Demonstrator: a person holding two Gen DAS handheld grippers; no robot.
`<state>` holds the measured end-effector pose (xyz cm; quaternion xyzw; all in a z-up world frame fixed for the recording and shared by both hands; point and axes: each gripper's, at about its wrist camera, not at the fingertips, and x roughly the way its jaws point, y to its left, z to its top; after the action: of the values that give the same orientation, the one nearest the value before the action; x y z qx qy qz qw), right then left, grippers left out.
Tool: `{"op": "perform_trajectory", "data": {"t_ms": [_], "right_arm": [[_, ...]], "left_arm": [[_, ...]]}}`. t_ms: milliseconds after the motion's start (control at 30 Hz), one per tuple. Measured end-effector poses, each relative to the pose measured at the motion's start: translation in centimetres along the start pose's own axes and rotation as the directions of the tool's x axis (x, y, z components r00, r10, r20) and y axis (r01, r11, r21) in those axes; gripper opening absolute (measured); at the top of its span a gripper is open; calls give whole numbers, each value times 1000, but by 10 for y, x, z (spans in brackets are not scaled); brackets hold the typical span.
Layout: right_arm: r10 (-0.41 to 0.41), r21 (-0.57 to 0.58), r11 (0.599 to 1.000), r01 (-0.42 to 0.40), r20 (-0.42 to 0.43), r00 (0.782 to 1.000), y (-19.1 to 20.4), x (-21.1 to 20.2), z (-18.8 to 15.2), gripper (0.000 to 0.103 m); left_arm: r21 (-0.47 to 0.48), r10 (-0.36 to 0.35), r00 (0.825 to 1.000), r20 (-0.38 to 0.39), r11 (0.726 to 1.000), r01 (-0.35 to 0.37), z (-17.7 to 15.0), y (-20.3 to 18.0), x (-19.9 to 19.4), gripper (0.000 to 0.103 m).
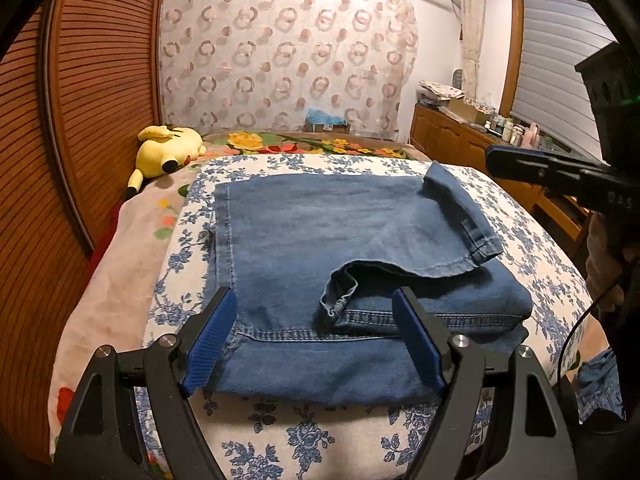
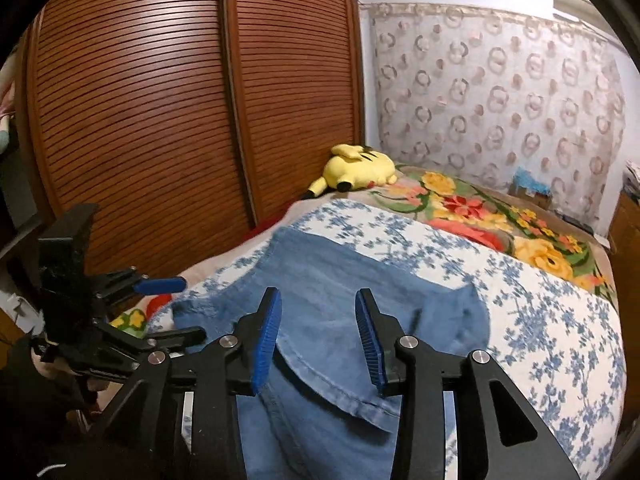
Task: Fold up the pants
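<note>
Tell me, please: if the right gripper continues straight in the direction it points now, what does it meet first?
Most likely the folded jeans. The right gripper is open and tilted downward over the denim, nothing between its fingers. Depth is unclear, but no other object shows in that line.

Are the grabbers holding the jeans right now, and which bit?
No, nothing is held. The left gripper and the right gripper both stand open over the jeans, pads off the cloth.
</note>
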<state>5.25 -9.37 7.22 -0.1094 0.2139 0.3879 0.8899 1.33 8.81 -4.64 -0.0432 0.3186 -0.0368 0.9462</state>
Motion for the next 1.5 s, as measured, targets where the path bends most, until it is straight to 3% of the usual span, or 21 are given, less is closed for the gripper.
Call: {"op": "perform_trajectory", "data": {"t_ms": [300, 500, 633, 733, 900, 933, 967, 1100, 1233, 1367, 1500], "right_arm": [[-64, 39, 997, 67, -58, 996, -12, 4, -14, 43], [-83, 51, 995, 88, -89, 993, -17, 7, -19, 45], [-90, 74, 992, 103, -161, 983, -24, 20, -32, 46], [-37, 137, 988, 68, -220, 975, -31, 31, -38, 46], [11, 155, 988, 23, -212, 977, -24, 32, -33, 46], [19, 148, 989, 12, -203, 979, -20, 31, -31, 34], [30, 138, 990, -2, -199, 979, -17, 30, -29, 15], [76, 113, 992, -59, -155, 985, -11, 17, -5, 9], [21, -12, 1000, -22, -69, 997, 8, -7, 43, 8], [32, -31, 999, -31, 8, 999, 23, -16, 89, 8], [50, -28, 998, -50, 22, 998, 39, 6, 116, 7]], "left_arm": [[42, -26, 999, -37, 999, 27, 4, -14, 23, 80], [85, -49, 996, -76, 995, 56, 6, -20, 39, 58], [88, -28, 995, -96, 995, 36, 3, -19, 48, 43], [93, -36, 995, -94, 995, 45, 3, -21, 49, 37], [127, -35, 995, -95, 991, 47, 2, -27, 52, 22], [133, -30, 995, -93, 990, 43, 2, -27, 53, 15], [133, -31, 995, -91, 990, 43, 1, -28, 51, 11], [111, -63, 998, 23, 992, 60, 8, -31, 18, 8], [111, -93, 991, 93, 990, 82, 16, -37, -21, 8], [85, -121, 987, 108, 990, 112, 16, -33, -41, 8], [56, -109, 989, 101, 993, 104, 7, -24, -47, 8]]}}
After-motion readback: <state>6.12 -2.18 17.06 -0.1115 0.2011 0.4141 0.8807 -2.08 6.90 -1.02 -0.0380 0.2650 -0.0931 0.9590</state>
